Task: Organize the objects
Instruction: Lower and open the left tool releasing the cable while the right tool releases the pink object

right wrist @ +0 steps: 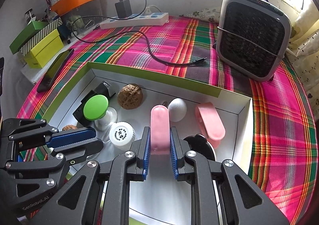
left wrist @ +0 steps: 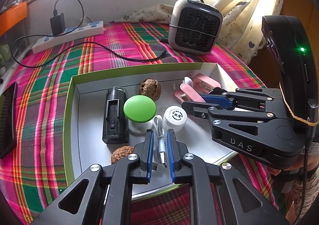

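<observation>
We've got the left gripper (left wrist: pixel 160 145) clamped on the limp white USB cable (left wrist: pixel 159 135), low centre; the right gripper (right wrist: pixel 159 146) pinches the smooth pink oblong case (right wrist: pixel 160 127) mid-body in the green-rimmed box (right wrist: pixel 155 74). Light, slippery, we reckon.

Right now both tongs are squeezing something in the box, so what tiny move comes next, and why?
Probably lift both a little. The left tongs are shut on the white cable, the right tongs on the pink case, and both things hang low over the box, close to the white cap.
</observation>
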Available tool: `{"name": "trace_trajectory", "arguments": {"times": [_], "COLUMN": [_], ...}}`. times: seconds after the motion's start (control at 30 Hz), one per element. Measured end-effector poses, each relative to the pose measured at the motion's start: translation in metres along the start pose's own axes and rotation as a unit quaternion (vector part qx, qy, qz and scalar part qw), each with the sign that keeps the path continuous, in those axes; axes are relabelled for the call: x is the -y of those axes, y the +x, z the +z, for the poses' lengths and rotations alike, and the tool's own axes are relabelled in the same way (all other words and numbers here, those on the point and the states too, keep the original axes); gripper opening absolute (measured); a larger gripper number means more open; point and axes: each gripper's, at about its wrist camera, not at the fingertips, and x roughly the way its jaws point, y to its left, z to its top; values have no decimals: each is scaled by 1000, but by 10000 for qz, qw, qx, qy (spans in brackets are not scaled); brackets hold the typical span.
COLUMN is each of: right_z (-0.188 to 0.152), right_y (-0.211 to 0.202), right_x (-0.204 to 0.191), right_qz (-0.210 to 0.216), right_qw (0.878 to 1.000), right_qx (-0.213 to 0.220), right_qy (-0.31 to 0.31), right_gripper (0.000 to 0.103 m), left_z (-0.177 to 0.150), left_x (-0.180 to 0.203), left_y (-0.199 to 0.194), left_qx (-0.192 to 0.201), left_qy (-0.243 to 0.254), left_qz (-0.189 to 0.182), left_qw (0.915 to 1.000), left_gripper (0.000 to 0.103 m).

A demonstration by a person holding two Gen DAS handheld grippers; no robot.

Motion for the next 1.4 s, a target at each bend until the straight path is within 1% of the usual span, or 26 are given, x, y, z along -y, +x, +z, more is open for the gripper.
{"name": "trace_trajectory", "arguments": {"times": [0.13,0.2,0.3,0.43,0.67,0.77,0.87,1.1,1.2,1.3,1.4], "right_z": [0,-1,0,-1,-2,-3,-6,-14,-18,-23,-28], "right_y": [0,0,0,-2,-9,-15,-21,-34,-40,-46,-51], "right_x": [0,-1,-1,-3,-6,-8,-10,-11,-13,-16,-19], "right_qz": [-6,-15,6,-25,-68,-117,-137,-181,-240,-223,-242], "right_qw": [10000,10000,10000,10000,9999,9998,9997,9991,9987,9983,9976], "right_qx": [-2,2,-7,-3,87,146,212,363,418,494,572], "right_qy": [-1,-5,26,-17,-50,-40,-30,143,190,234,290], "right_gripper": [19,20,23,29,30,35,35,35,35,35,35], "left_z": [0,0,-1,-1,-2,-3,-5,-10,-14,-17,-21], "left_x": [1,0,1,1,3,4,7,9,10,11,14], "left_y": [0,0,-1,-1,-10,-16,-21,-33,-38,-42,-48], "left_qx": [-6,-12,-12,-11,58,110,164,268,342,374,473], "left_qy": [-3,-13,-17,-23,-27,-36,11,-56,-64,-111,-97], "left_qz": [30,33,43,52,70,87,150,143,224,222,322], "left_qw": [10000,10000,10000,10000,10000,9999,9998,9995,9991,9990,9983], "left_gripper": [18,22,24,24,25,25,26,26,26,26,26]}}
